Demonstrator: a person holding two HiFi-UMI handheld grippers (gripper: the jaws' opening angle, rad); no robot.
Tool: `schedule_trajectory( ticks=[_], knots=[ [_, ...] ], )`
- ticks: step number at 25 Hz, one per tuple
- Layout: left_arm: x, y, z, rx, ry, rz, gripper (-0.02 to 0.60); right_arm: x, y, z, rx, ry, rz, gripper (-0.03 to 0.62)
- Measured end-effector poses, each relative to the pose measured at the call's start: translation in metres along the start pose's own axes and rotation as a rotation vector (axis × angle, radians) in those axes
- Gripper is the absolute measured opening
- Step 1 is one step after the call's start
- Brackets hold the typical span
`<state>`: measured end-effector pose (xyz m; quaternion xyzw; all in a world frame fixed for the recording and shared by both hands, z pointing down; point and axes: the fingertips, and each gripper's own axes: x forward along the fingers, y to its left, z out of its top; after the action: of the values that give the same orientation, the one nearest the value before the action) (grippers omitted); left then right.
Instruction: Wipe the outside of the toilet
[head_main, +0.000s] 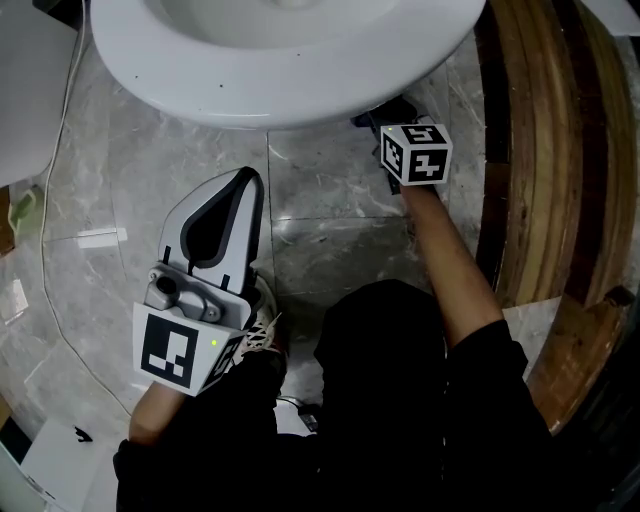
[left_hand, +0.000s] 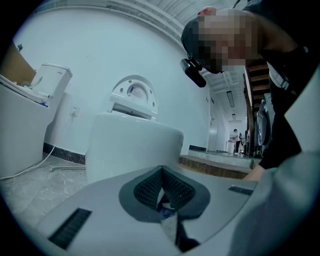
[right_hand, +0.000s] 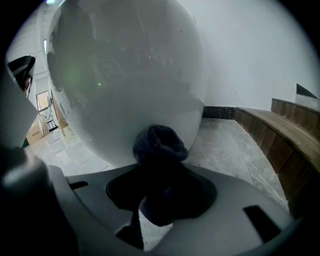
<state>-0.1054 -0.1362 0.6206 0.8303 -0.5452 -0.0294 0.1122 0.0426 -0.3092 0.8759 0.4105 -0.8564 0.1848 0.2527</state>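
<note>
The white toilet bowl (head_main: 280, 70) fills the top of the head view. My right gripper (head_main: 390, 122) reaches under its right front curve, with only the marker cube (head_main: 416, 152) plainly showing. In the right gripper view the right gripper (right_hand: 161, 172) is shut on a dark cloth (right_hand: 160, 142), which is pressed against the bowl's outer wall (right_hand: 125, 75) low down near the floor. My left gripper (head_main: 238, 190) hangs over the floor in front of the bowl, apart from it, shut with nothing in it. From the left gripper (left_hand: 163, 189) the toilet (left_hand: 132, 145) stands ahead with its lid up.
A curved wooden step (head_main: 540, 150) runs close along the right of the bowl. A thin cable (head_main: 55, 250) lies on the marble floor at the left. A second toilet (left_hand: 30, 110) stands further left. The person's shoe (head_main: 264, 325) is below the left gripper.
</note>
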Motion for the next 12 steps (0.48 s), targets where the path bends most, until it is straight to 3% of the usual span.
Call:
schedule_trajectory(
  ticks=[12],
  knots=[
    [-0.002,-0.012,0.004,0.015,0.0,0.002,0.011,-0.052,-0.027,0.014,-0.046,-0.09,-0.071,0.133]
  ],
)
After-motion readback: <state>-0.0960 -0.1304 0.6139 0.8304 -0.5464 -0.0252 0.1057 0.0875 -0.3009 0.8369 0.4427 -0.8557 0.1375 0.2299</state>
